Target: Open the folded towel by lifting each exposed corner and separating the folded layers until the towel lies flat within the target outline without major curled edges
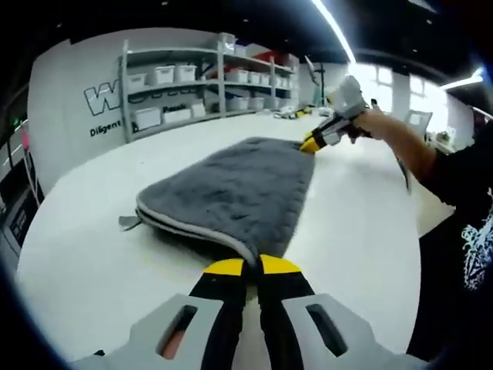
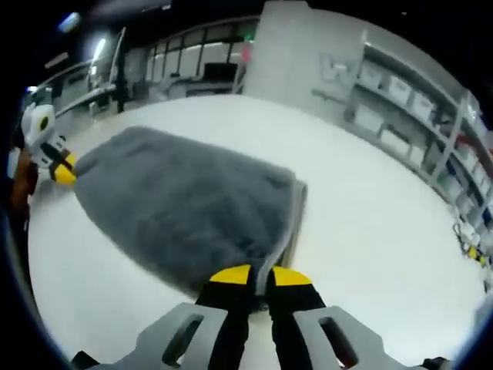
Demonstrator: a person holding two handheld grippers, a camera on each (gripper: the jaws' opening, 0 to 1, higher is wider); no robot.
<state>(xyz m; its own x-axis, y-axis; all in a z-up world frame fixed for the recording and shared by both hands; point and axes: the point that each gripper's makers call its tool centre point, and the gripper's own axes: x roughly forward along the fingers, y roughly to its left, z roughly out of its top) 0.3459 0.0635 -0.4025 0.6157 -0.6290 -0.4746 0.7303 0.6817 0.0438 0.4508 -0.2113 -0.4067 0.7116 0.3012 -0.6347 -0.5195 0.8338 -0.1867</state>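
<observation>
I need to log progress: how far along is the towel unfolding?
Done: each gripper has a corner of the towel, the left gripper at the near one and the right gripper at the far one. In hand: both pinches. Left: the stacked layers are still folded on the table; they need separating and flattening.

I see the grey plush towel (image 1: pixel 231 189) (image 2: pixel 185 204) still folded double on the white table (image 1: pixel 92 262), its light-trimmed layered edges (image 1: pixel 181 223) slightly parted, opposite corners lifted a little so the fabric sags between them.
</observation>
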